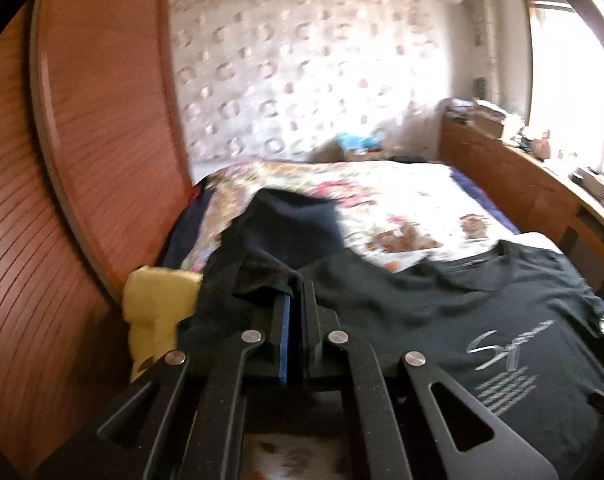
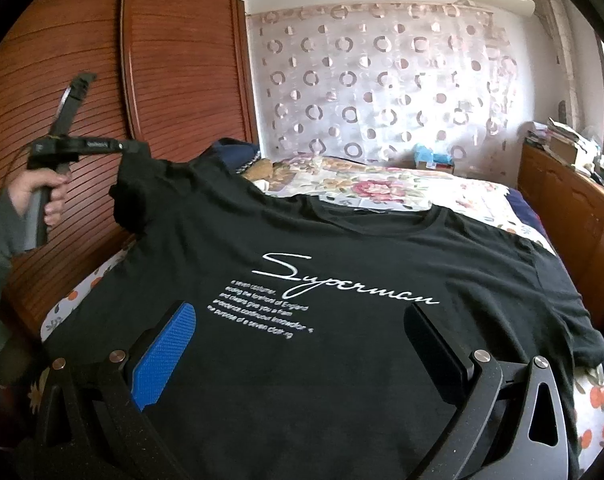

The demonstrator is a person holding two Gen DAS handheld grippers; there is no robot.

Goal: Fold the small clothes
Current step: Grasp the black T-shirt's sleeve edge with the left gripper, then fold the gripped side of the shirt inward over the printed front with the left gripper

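Black T-shirt (image 2: pixel 342 360) on floral bedspread (image 2: pixel 382 192) (wooden wardrobe (image 2: pixel 173 60) beside), yellow cloth (image 1: pixel 157 304) near.

Matt black cloth T-shirt (image 2: pixel 342 360) — glossy slatted wood wardrobe (image 2: pixel 173 52).

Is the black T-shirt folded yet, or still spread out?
Mostly spread: black T-shirt lies print-up on the bed, only its sleeve lifted by the left gripper.

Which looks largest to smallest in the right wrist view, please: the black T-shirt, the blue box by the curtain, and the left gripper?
1. Black T-shirt, by far the largest.
2. Left gripper, clamped on the shirt's sleeve.
3. Blue box, though it sits farther away, so this ranking is unsure.
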